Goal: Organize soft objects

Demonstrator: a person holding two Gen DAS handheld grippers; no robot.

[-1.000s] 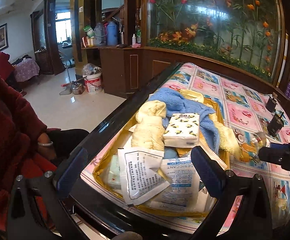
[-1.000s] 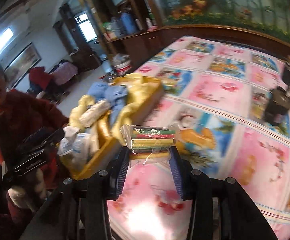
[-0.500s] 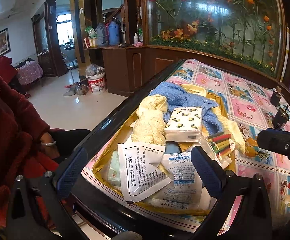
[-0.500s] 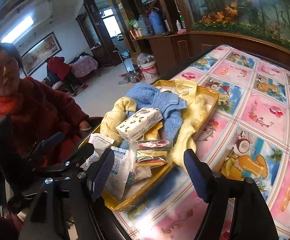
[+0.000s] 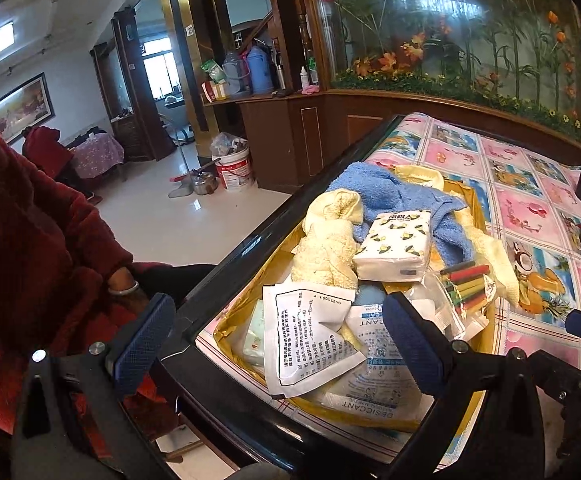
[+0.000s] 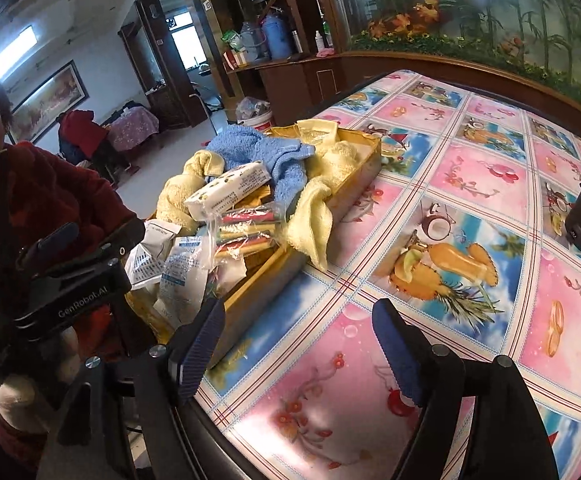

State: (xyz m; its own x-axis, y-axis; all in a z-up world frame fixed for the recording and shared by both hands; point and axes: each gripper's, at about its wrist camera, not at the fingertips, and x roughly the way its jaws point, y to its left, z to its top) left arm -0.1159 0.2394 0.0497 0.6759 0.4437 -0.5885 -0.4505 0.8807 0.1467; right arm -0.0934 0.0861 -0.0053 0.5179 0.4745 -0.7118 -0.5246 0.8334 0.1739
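You are between items: the clear plastic packet of coloured sticks (image 6: 246, 230) lies in the shallow gold cardboard tray (image 6: 364, 168), at its near right side, resting on the heap and touching the pale yellow fleece cloth (image 6: 310, 220). Your right gripper (image 6: 298, 346) sits clear of the tray over the table edge, jaws opening wide with nothing between them. Your left gripper (image 5: 278, 344) stands wide open and empty at the tray's near end, above the white desiccant sachets (image 5: 310, 340). Judging by the bare cloth around the tray, the next move calls for finding another loose soft item, if any remains. The glossy fruit-patterned tablecloth (image 6: 470, 216) covers the table; beyond the tray stands a wooden counter (image 5: 290, 120).
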